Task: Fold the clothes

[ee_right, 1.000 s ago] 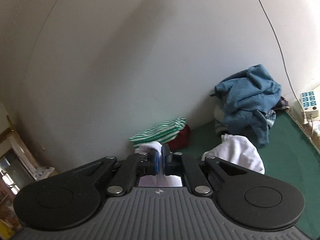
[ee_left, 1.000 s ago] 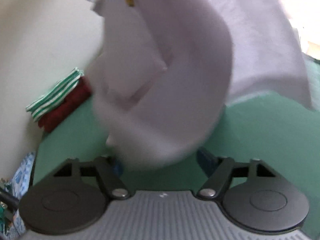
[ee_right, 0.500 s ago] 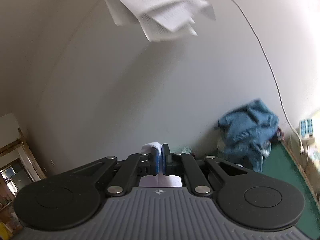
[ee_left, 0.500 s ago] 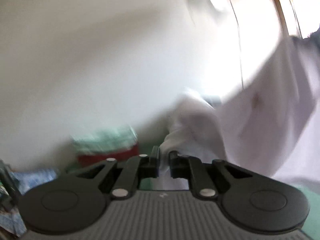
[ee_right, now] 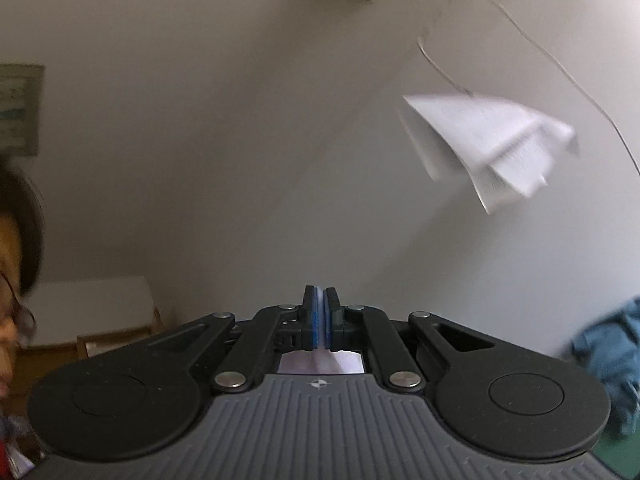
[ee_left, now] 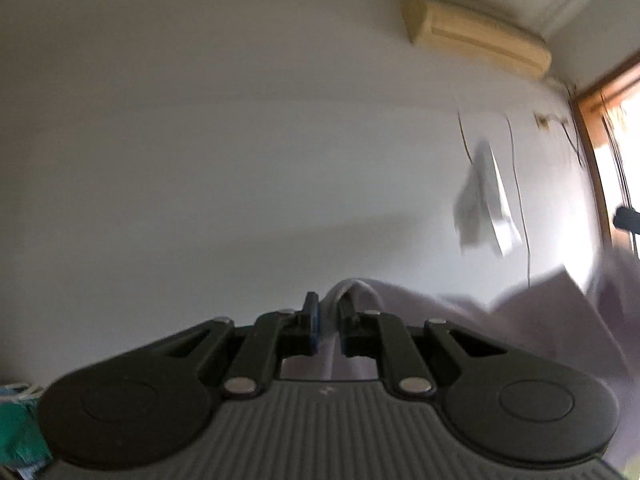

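Both grippers now point up at the wall. Left gripper pinches a soft white cloth garment trailing right; a second ago it gaped. Right gripper clamps white fabric. Garment lifted for spreading.

Cream wall-mounted air conditioner at 1 o'clock in left view. Crumpled white printed paper sheets hang on the plain white wall at 2 o'clock in right view, thin grey cable looping above. Framed picture at 9 o'clock. Wooden window frame at 3 o'clock, left view.
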Demonstrator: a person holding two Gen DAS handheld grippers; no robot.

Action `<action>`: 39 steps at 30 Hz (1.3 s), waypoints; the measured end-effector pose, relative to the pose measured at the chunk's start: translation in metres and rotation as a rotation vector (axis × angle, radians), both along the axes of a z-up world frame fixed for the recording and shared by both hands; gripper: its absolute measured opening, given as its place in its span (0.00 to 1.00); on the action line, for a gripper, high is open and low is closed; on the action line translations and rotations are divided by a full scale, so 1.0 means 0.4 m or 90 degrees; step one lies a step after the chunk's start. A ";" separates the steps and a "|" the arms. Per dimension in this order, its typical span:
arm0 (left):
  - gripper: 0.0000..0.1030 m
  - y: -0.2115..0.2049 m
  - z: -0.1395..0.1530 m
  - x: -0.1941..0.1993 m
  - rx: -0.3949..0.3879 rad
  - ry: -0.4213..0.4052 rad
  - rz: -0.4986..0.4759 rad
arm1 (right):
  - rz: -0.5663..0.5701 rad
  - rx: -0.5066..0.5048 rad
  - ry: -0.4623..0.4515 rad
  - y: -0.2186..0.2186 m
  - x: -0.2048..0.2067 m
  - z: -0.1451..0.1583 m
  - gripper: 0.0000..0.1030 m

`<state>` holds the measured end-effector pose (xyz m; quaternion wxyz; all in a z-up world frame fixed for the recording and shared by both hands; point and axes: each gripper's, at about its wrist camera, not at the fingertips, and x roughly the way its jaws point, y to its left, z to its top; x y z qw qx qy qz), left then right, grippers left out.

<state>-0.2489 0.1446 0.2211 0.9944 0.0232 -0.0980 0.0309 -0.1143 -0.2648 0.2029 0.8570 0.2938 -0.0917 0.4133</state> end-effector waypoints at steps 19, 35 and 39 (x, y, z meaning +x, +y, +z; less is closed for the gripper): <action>0.14 0.144 -0.465 0.176 0.016 0.503 -0.038 | 0.147 -0.708 0.470 0.373 0.018 -0.654 0.48; 0.13 0.172 -0.725 0.083 0.103 0.747 -0.121 | 0.118 -0.717 0.408 0.480 0.027 -0.744 0.02; 0.07 0.212 -0.646 0.113 0.068 0.672 -0.106 | 0.091 -0.606 0.435 0.441 0.045 -0.690 0.02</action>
